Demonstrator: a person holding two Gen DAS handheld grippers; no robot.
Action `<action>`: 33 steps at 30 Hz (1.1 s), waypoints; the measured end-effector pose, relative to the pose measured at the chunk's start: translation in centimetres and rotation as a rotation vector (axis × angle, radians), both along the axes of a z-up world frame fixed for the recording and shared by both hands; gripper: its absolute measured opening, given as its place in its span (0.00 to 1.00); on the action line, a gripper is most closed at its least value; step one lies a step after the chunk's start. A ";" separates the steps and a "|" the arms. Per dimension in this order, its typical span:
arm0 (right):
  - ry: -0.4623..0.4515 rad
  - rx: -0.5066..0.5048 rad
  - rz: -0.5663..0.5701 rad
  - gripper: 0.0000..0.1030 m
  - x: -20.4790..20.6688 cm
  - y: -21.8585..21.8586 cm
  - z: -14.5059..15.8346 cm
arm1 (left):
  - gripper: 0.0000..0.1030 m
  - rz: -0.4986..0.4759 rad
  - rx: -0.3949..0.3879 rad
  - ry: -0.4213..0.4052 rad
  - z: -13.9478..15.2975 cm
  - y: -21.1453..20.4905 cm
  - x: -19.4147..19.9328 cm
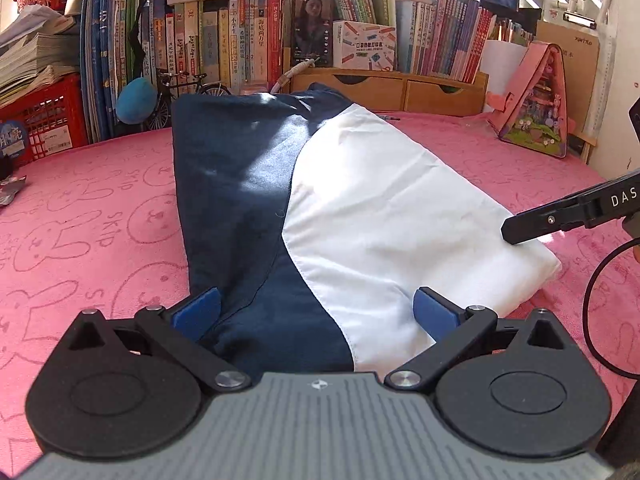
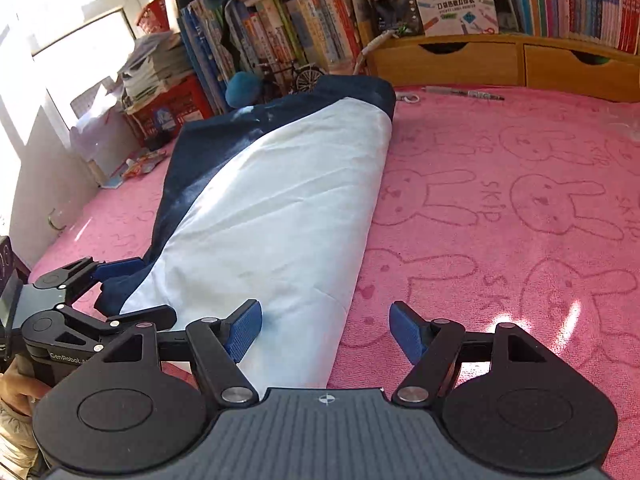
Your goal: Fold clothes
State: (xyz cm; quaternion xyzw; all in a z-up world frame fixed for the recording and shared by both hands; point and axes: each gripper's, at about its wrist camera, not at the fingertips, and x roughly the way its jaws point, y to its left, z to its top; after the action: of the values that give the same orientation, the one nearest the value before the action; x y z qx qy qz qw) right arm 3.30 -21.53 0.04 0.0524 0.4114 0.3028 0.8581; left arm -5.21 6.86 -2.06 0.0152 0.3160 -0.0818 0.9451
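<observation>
Pink bunny-print towel surface [image 1: 100, 220] carries a soft, limp navy-and-white garment [image 1: 360, 208] between both grippers' open jaws; likely best pinched at its near hem.

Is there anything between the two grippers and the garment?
Nothing visible. The left gripper is open at the near end of the garment; the right gripper is open at its near right edge.

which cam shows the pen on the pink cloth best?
Right wrist view: the pen lies in full length on the pink cloth, before the wooden drawers. The left wrist view shows only its tip beyond the folded garment.
</observation>
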 end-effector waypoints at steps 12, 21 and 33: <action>0.127 0.331 -0.040 0.81 1.5 -4.0 -2.5 | 1.00 0.178 -0.130 0.063 5.6 5.9 -3.0; 0.215 0.403 0.025 0.84 2.9 -3.4 -2.8 | 1.00 0.041 -0.079 0.002 5.1 -0.9 0.2; 0.319 0.421 0.117 1.00 5.0 -0.9 -2.6 | 1.00 0.161 -0.143 0.144 0.0 3.0 1.3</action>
State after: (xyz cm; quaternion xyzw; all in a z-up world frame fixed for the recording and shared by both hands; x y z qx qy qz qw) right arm 8.27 -22.46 -2.56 0.2528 0.4717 0.4188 0.7336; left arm -3.91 9.85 -2.02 -0.0834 0.3768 -0.0291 0.9221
